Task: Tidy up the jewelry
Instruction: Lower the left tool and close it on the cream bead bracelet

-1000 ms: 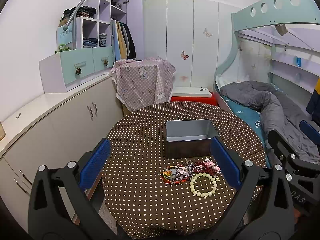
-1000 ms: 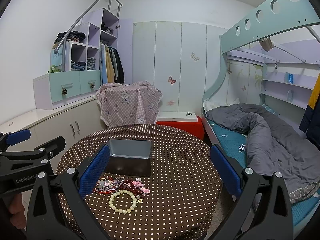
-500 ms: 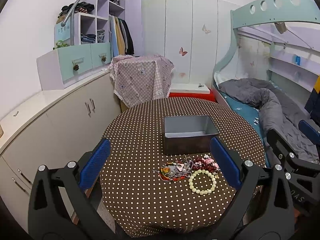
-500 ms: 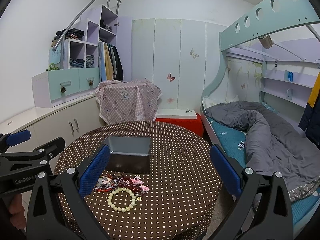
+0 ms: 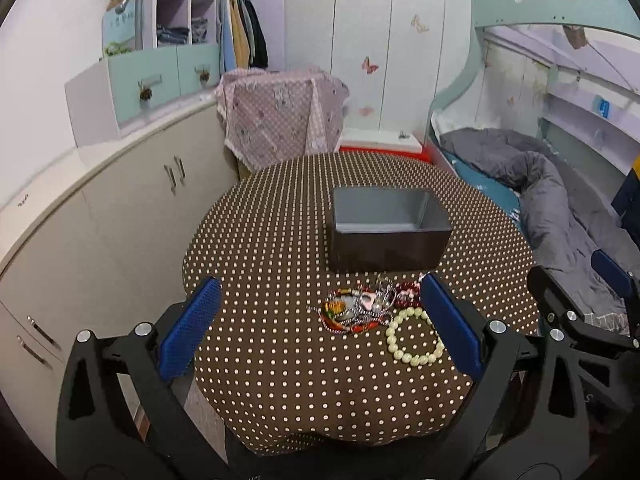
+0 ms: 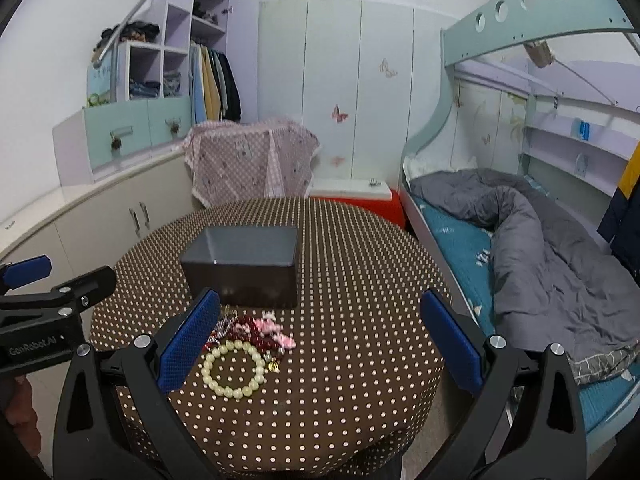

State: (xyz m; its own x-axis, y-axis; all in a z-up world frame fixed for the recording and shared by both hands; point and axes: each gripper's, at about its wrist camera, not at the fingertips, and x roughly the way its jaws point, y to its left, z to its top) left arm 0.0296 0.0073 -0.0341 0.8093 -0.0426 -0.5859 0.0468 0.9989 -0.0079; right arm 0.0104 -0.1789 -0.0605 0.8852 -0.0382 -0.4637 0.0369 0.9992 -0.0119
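A small heap of jewelry lies on the dotted brown tablecloth (image 5: pixel 280 240) of a round table. It holds a cream bead bracelet (image 5: pixel 414 342) (image 6: pixel 234 369), a dark red bead string (image 6: pixel 256 334) with pink pieces, and a multicoloured tangle (image 5: pixel 352 312). Just behind the heap stands an empty grey box (image 5: pixel 386 226) (image 6: pixel 244 266). My left gripper (image 5: pixel 320 320) hovers open above the table's near side, the heap between its fingers in view. My right gripper (image 6: pixel 320 328) is open too, with the heap near its left finger. Neither holds anything.
Cream cabinets (image 5: pixel 120 208) run along the left wall, with shelves of clothes above. A cloth-covered piece of furniture (image 6: pixel 252 160) stands behind the table. A bunk bed with a grey duvet (image 6: pixel 540 248) fills the right side. The left gripper's body (image 6: pixel 44 320) shows at the right wrist view's left edge.
Both grippers have tilted down and moved closer to the table; the box and jewelry sit larger and lower in view. Nothing on the table has moved.
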